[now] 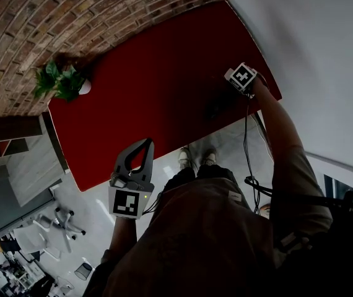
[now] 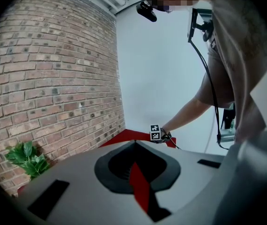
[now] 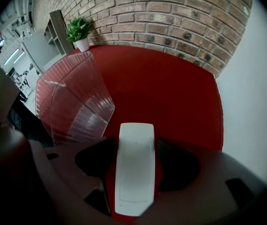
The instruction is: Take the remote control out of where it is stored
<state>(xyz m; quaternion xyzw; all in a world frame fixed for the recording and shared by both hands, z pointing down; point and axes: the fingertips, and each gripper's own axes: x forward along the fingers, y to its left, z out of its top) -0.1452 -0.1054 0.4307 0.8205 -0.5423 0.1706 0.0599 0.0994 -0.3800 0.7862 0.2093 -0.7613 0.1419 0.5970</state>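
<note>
My right gripper (image 3: 136, 145) has its jaws closed on the remote control (image 3: 134, 168). The white slab lies lengthwise between the two dark pads, which press its long sides, and its far end sticks out past the tips. The remote is out of the clear ribbed container (image 3: 72, 102) and held just beside it, over the red table (image 3: 171, 93), near the corner where the edge on my side meets the edge along the white wall. I cannot tell whether the remote's underside touches the surface or hangs above it, since my own jaws cover its near end. My left gripper (image 2: 134, 143) is closed on nothing: its tips meet in a point, and only a thin red strip of table shows through the hollow behind them. From the head view that gripper (image 1: 143, 142) is off the table, just past the edge on my side and above the floor. The head view is dark around my right hand, so only the marker cube (image 1: 242, 77) is plain there, and neither the remote nor the container can be made out. The container's left side is cut off by a dark shape in the right gripper view. A potted plant (image 3: 79, 29) stands at the far corner against the brick wall (image 3: 171, 13).
</note>
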